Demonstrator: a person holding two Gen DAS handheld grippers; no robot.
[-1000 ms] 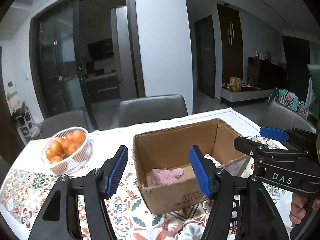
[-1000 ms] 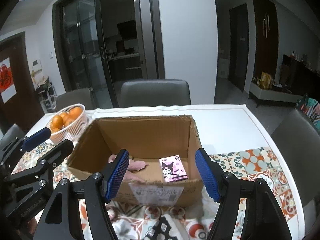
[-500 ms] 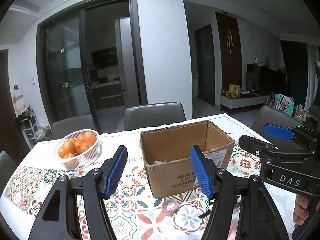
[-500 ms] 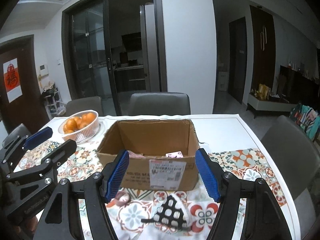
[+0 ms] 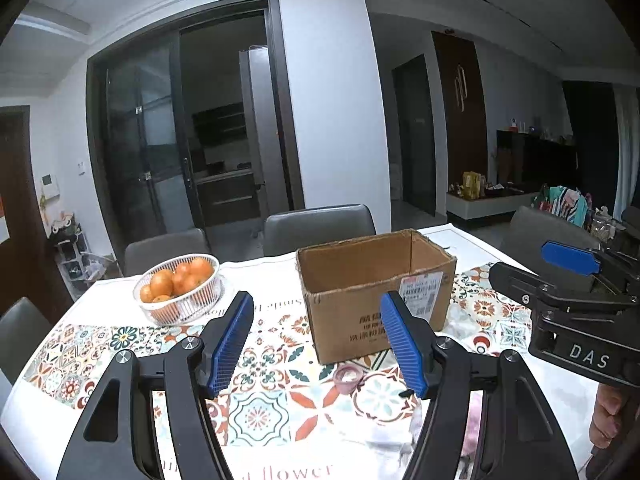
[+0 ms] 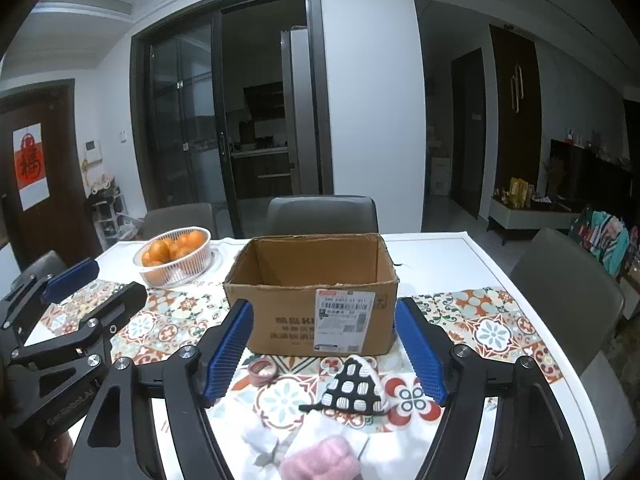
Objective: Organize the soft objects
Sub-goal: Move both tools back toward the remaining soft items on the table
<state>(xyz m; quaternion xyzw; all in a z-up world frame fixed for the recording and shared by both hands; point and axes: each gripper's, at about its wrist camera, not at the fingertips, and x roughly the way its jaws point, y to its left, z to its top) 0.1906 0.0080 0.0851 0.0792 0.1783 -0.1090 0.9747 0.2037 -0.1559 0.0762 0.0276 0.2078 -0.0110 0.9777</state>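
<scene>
The cardboard box (image 6: 312,312) stands open-topped near the middle of the table (image 6: 448,256), its labelled side toward the near edge. A white basket of oranges (image 6: 176,256) sits toward the far left corner.

Soft objects lie between the box and the near edge — a black-and-white checked piece (image 6: 352,388) just in front of the box, a white cloth (image 6: 320,432) nearer the edge, and a pink fluffy item (image 6: 320,460) at the near edge. A small pink ring (image 6: 262,370) lies just left of the checked piece.

The left gripper (image 5: 316,344) is spread moderately wide, nothing between its pads. The right gripper (image 6: 324,352) has just been opening further — its jaws stand wide and empty above the checked piece.
</scene>
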